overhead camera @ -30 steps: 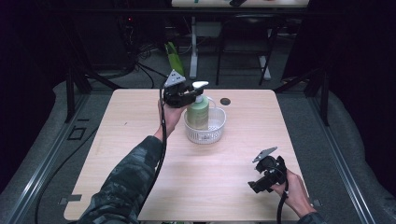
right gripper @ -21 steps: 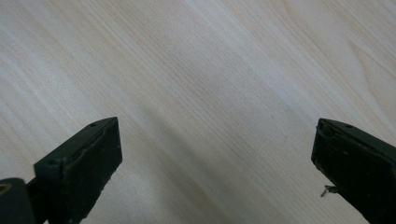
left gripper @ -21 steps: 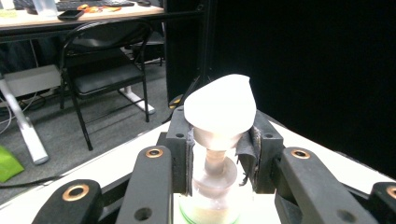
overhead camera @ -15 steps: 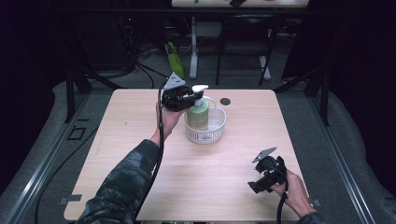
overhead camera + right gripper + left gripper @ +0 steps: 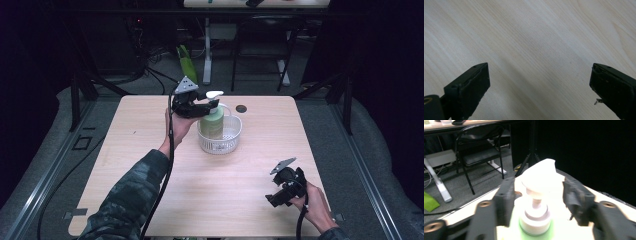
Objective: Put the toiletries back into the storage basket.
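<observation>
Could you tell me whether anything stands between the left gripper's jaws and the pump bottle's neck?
Nothing visible does. The left gripper is open, with one jaw on each side of the pump bottle's white neck and clear gaps between. The bottle stands upright in the white basket.

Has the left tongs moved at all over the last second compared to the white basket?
No. The left tongs sit at the soap bottle's pump above the white basket, the same spot relative to the basket as before.
</observation>
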`<state>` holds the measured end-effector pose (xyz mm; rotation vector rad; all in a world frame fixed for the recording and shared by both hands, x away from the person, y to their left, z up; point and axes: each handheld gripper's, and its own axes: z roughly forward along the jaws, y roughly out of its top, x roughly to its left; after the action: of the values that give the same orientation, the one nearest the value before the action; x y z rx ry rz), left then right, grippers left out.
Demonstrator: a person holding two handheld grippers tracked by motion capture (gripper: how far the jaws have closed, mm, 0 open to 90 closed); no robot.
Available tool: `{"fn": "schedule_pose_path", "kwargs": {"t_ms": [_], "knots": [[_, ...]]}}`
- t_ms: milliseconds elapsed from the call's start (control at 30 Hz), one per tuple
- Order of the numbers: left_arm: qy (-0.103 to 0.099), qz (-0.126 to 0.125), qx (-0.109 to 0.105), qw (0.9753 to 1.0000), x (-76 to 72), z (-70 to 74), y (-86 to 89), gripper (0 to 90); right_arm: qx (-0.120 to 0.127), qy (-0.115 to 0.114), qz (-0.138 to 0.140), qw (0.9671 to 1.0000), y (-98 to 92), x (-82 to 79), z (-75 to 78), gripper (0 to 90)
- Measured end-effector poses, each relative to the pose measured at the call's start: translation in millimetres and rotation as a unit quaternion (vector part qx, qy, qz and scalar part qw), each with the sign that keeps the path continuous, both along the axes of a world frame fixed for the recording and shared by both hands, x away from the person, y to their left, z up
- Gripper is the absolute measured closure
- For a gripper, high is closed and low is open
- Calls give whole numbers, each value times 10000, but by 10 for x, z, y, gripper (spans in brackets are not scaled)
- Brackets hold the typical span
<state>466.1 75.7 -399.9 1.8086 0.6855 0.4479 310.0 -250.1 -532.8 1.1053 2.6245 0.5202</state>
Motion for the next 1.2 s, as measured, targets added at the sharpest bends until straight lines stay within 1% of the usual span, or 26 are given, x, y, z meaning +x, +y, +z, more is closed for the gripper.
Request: {"fn": "schedule_pose_path", "kwargs": {"t_ms": [33, 67, 100, 133, 167, 200, 233, 300, 433, 500, 533, 567, 600, 633, 667, 700, 733, 767, 800, 867, 900, 967, 1067, 1133, 1167, 1200], "knots": [[13, 20, 20, 10000, -13, 13, 4, 339, 0, 6, -5, 10000, 2, -1, 1, 26], [26, 53, 62, 10000, -30, 28, 10, 339, 0, 6, -5, 10000, 2, -1, 1, 26], [59, 76, 3, 10000, -66, 52, 32, 287, -3, 12, -4, 10000, 2, -3, 3, 27], [59, 76, 3, 10000, -66, 52, 32, 267, -3, 12, -4, 10000, 2, -3, 3, 27], [62, 84, 31, 9999, -83, 64, 44, 267, -31, -8, 5, 10000, -2, 0, 2, 28], [46, 121, 47, 9999, -103, 77, 58, 246, -2, 1, -11, 10000, 0, -1, 1, 28], [50, 125, 42, 9999, -118, 88, 72, 233, -45, -16, 1, 10000, -3, 2, 1, 28], [43, 146, 55, 9999, -149, 112, 108, 202, -27, 0, -7, 10000, 0, -3, 4, 28], [52, 166, 135, 9998, -220, 151, 188, 168, -21, -6, -13, 10000, -1, -2, 5, 29], [89, 190, 113, 9997, -264, 169, 239, 155, -17, 5, -20, 10000, 0, 0, 2, 35], [86, 184, 105, 9997, -291, 177, 267, 153, -2, 25, -36, 10000, 5, 0, 2, 35], [41, 205, 122, 9997, -358, 187, 319, 150, -15, 7, -16, 10000, 8, 0, 3, 35], [41, 205, 122, 9997, -358, 187, 319, 149, -15, 7, -16, 10000, 8, 0, 3, 35], [23, 210, 124, 9997, -393, 189, 342, 149, -36, -11, -10, 10000, 8, -1, 4, 35], [23, 210, 145, 9997, -423, 190, 367, 145, -33, -18, -12, 10000, 7, -1, 3, 35], [35, 234, 222, 9995, -477, 186, 409, 135, -10, 7, -21, 10000, 5, 0, 3, 35], [35, 234, 222, 9995, -477, 186, 409, 113, -10, 7, -21, 10000, 5, 0, 3, 35], [79, 291, 309, 9991, -526, 176, 444, 91, -23, 8, -20, 10000, 9, 0, 2, 35], [84, 310, 331, 9989, -551, 170, 467, 78, -35, 0, -15, 10000, 13, -1, 3, 35], [79, 325, 365, 9988, -574, 166, 491, 68, -39, -9, -13, 10000, 17, -2, 4, 35], [124, 339, 400, 9985, -610, 155, 539, 64, -16, 9, -3, 10000, 23, -3, 3, 35], [144, 343, 389, 9986, -627, 150, 567, 56, -44, 4, 3, 10000, 22, -1, 1, 35], [210, 332, 443, 9982, -684, 130, 640, 41, -28, 14, -10, 10000, 24, -6, 2, 35], [232, 355, 574, 9975, -726, 116, 685, 38, -27, 10, -8, 10000, 23, -6, 4, 35], [213, 390, 650, 9969, -775, 97, 737, 36, -26, 12, -10, 10000, 23, -6, 3, 35], [213, 390, 650, 9969, -775, 97, 737, 36, -26, 12, -10, 10000, 23, -6, 3, 35]]}}
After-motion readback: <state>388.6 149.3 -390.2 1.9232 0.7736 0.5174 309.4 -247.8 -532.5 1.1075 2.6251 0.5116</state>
